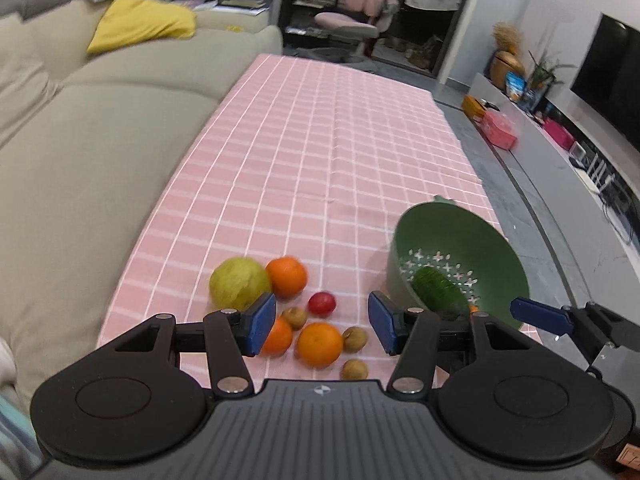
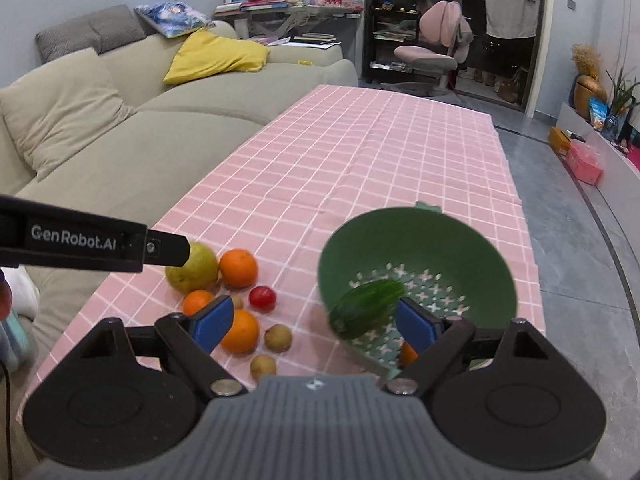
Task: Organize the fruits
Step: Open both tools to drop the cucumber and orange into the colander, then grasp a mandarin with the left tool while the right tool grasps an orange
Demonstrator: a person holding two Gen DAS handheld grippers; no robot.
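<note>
A green colander bowl (image 1: pixel 486 236) (image 2: pixel 416 236) stands at the table's right edge with a cucumber (image 1: pixel 436 290) (image 2: pixel 366 314) inside, blurred and apart from any pad. A small orange (image 2: pixel 408 354) also lies in it. On the pink checked cloth lie a yellow-green pear (image 1: pixel 238 282) (image 2: pixel 196 268), three oranges (image 1: pixel 286 276) (image 1: pixel 320 344) (image 2: pixel 238 268), a red fruit (image 1: pixel 321 303) (image 2: pixel 262 297) and small brown fruits (image 1: pixel 355 338) (image 2: pixel 278 337). My left gripper (image 1: pixel 322 326) is open above the fruit. My right gripper (image 2: pixel 314 326) is open and empty at the bowl's near-left rim.
A beige sofa (image 1: pixel 80 128) (image 2: pixel 120 132) runs along the table's left side. The pink cloth (image 1: pixel 320 140) stretches far ahead. The right gripper's finger (image 1: pixel 540 316) shows beside the bowl; the left gripper's arm (image 2: pixel 80 244) crosses the left. Floor and a TV shelf (image 1: pixel 560 140) lie right.
</note>
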